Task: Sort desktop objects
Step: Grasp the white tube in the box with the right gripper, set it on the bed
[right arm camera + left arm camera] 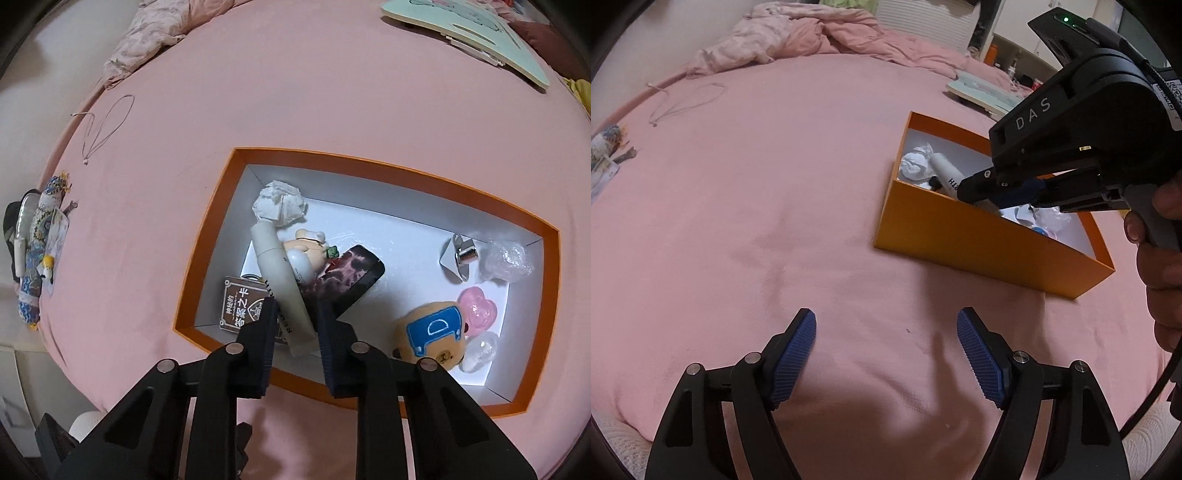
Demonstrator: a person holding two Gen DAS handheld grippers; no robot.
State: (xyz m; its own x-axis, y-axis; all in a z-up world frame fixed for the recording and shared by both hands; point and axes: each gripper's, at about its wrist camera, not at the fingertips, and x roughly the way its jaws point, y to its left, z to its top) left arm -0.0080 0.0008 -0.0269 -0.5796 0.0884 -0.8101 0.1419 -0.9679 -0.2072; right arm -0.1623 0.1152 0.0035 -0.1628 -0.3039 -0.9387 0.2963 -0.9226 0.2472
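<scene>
My right hand-held gripper (295,314) is clamped on the cream tube (277,280) lying in the orange box (207,258) on the bed, gripped low, so I judge it could pivot and drag the crumpled tissue (279,204) beyond.

Wide bare pink bed sheet (775,206) lies open left of the orange cardboard box (960,236). Inside, the left end is crowded: a cream cylindrical tube (273,266), crumpled white paper (280,206) and a dark marbled card (351,277). The white middle floor looks clear, though glare blurs it.
</scene>
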